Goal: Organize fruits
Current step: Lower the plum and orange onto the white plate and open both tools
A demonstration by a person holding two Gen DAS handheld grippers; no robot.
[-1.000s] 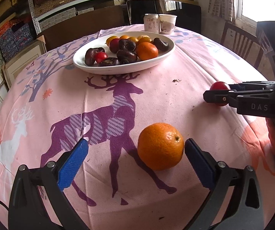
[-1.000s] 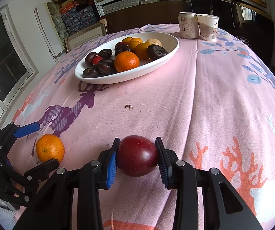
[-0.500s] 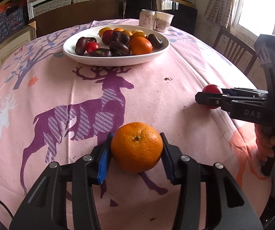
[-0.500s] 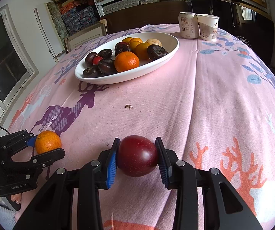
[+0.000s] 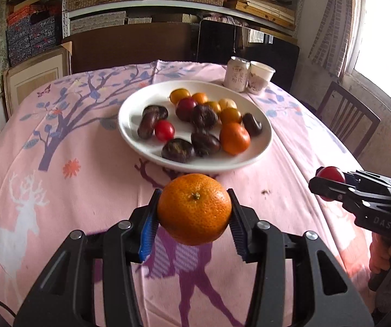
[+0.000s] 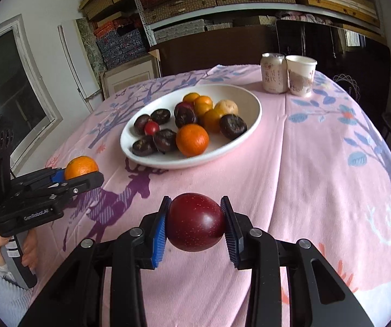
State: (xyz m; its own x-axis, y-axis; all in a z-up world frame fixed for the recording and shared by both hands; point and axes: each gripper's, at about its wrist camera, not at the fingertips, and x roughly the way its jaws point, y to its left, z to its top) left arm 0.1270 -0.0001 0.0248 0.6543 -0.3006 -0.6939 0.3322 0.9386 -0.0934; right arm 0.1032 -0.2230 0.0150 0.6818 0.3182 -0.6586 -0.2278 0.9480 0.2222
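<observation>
My left gripper [image 5: 194,216] is shut on an orange mandarin [image 5: 194,208], held in the air just short of the white oval plate [image 5: 130,133]. From the right wrist view the same mandarin [image 6: 81,167] shows at the left, clamped in that gripper. My right gripper [image 6: 195,224] is shut on a dark red plum [image 6: 195,222], lifted above the pink cloth. In the left wrist view that plum [image 5: 330,174] peeks out behind the right gripper's black fingers. The plate [image 6: 250,120] holds several dark fruits, small oranges and a red cherry tomato [image 6: 151,128].
A pink tablecloth with deer and tree prints [image 5: 59,190] covers the round table. A drink can [image 6: 274,72] and a paper cup [image 6: 301,73] stand behind the plate. A wooden chair [image 5: 348,117] sits at the right; shelves with boxes fill the back wall.
My left gripper closed on the mandarin, lifted it off the cloth and carried it toward the plate. My right gripper rose with the plum still clamped.
</observation>
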